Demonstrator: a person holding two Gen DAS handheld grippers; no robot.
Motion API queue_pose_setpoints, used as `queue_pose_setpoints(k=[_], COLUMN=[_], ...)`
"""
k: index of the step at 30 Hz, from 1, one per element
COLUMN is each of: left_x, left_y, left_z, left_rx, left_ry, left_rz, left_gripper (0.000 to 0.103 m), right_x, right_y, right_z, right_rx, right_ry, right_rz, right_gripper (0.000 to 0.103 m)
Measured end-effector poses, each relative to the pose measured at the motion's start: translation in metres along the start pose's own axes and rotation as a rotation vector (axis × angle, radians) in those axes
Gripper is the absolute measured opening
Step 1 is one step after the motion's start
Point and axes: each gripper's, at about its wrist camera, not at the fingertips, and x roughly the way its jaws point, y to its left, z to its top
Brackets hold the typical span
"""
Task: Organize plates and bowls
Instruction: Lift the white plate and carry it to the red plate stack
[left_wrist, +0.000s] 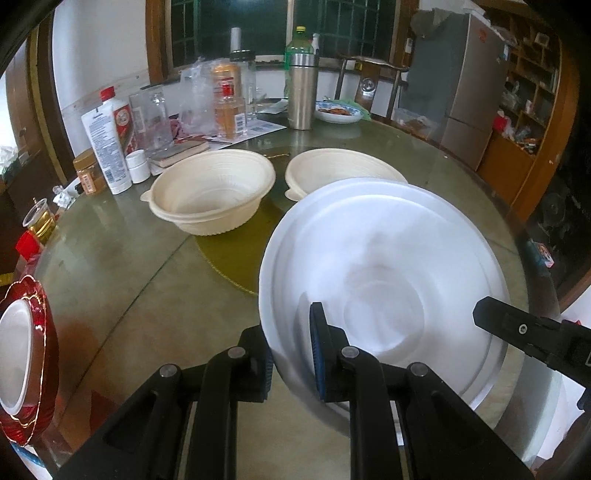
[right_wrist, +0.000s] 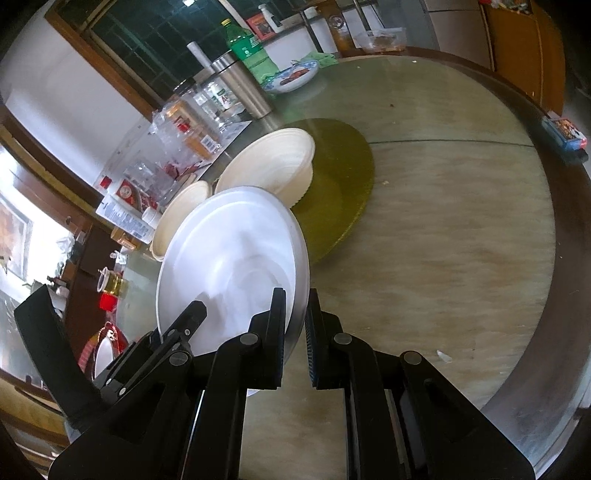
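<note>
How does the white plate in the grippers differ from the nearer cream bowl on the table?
The white plate is shallow and smooth; the cream bowl is deep, with ribbed walls. The plate is raised and tilted, with the left gripper and right gripper each closed on its rim; the bowl sits upright on the table, untouched. The plate is bright white, the bowl off-white. Both are round and look empty.

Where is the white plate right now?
The white plate is tilted above the table, gripped at its rim by both the left gripper and right gripper, just in front of two cream bowls.
</note>
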Motion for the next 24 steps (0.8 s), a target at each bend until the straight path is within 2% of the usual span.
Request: queue_pose_setpoints(k=[24], left_x=[-0.021], left_y=[0.052], left_z=[-0.016], left_rx=[-0.089], left_ry=[-0.037], left_rz=[0.023], left_gripper=[0.016], right_x=[0.013], right_y=[0.049], right_z=[-0.015], right_rx=[-0.104], right_ry=[0.032], right_rz=[0.039], right_gripper=[0.010])
